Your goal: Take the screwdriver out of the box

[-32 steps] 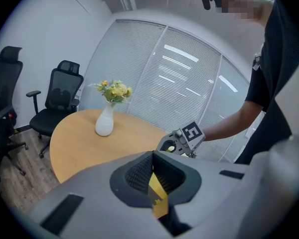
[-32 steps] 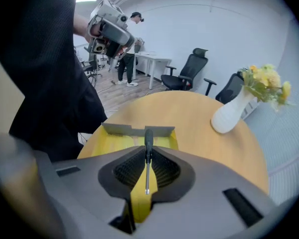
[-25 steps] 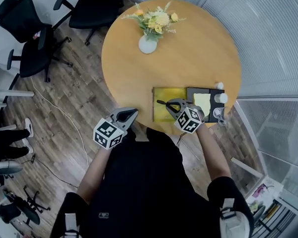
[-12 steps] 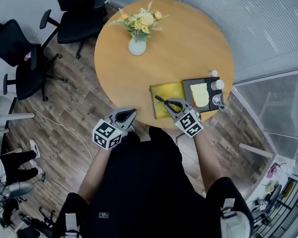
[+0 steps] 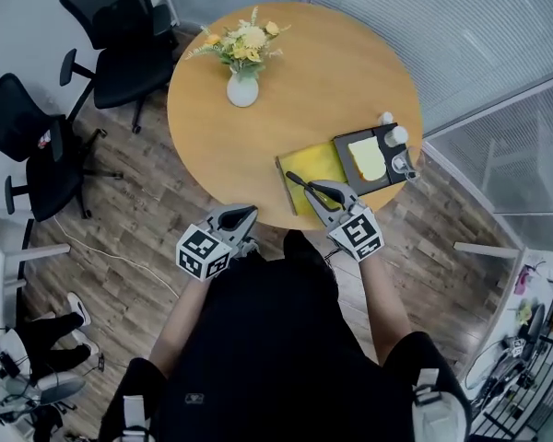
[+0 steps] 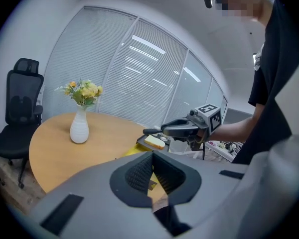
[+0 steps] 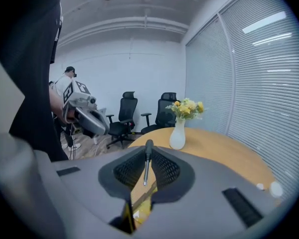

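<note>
Your right gripper has risen, jaws clamped on screwdriver. Screwdriver now hangs in air above box, apparently clear of it. Left gripper closed, empty, off to side. Removal looks nearly done.

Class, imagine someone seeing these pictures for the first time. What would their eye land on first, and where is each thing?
Most striking is the round wooden table, with a white vase of yellow flowers standing near its far left edge. Next comes the right gripper, its jaws shut on a black-handled screwdriver, held over the open yellow and black box at the table's near edge.
</note>
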Demonstrator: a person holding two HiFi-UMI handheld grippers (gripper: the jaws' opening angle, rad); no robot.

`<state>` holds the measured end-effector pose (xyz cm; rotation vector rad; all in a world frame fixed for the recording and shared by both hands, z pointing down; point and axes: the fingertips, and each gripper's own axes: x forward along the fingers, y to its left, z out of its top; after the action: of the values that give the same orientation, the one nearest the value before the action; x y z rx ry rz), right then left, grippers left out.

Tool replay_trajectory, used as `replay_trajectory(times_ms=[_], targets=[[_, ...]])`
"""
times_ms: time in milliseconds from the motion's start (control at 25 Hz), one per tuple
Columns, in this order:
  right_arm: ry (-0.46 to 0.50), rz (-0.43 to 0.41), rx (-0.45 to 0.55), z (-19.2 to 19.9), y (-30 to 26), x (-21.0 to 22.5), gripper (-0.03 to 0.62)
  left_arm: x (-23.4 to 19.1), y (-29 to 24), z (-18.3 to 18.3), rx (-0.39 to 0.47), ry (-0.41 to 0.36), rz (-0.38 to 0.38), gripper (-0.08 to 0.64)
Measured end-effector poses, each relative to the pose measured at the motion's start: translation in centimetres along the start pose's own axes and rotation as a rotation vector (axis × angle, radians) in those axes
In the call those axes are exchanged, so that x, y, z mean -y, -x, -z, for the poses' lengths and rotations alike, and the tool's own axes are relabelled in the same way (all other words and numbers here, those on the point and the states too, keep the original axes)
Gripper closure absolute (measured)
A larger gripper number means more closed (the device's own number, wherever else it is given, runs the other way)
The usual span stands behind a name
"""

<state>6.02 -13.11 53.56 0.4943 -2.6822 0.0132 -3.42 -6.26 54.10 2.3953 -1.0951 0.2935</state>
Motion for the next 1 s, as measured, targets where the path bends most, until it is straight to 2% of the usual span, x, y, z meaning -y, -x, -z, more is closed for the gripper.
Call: replay_trajectory(times_ms=[120, 280, 600, 840, 1000], targets=[[-0.050, 0.040, 0.065, -1.6, 0.9, -0.8, 0.560, 0.5, 0.9, 0.4, 0.000, -0.014, 0.025, 0.554], [-0.182, 0.095, 0.177, -3.6, 2.3, -1.1, 0.560, 0.6, 2.3, 1.0, 0.011, -0.011, 0.046, 0.554], [-0.237, 0.149, 0.230, -4.6, 3.7, -3.0, 0.560, 0.6, 4.3, 1.7, 0.034, 0.013, 0.048, 0.554], [-0.343, 0.162, 0.312, -5.8, 4.8, -4.2, 0.560, 0.0, 5.5, 0.2, 0.093, 0.030, 0.048, 0.554], [-0.351, 0.183, 0.345, -6.4, 5.8, -4.2, 0.560, -0.1, 5.2, -0.8, 0.131, 0.059, 0.072, 0.554]])
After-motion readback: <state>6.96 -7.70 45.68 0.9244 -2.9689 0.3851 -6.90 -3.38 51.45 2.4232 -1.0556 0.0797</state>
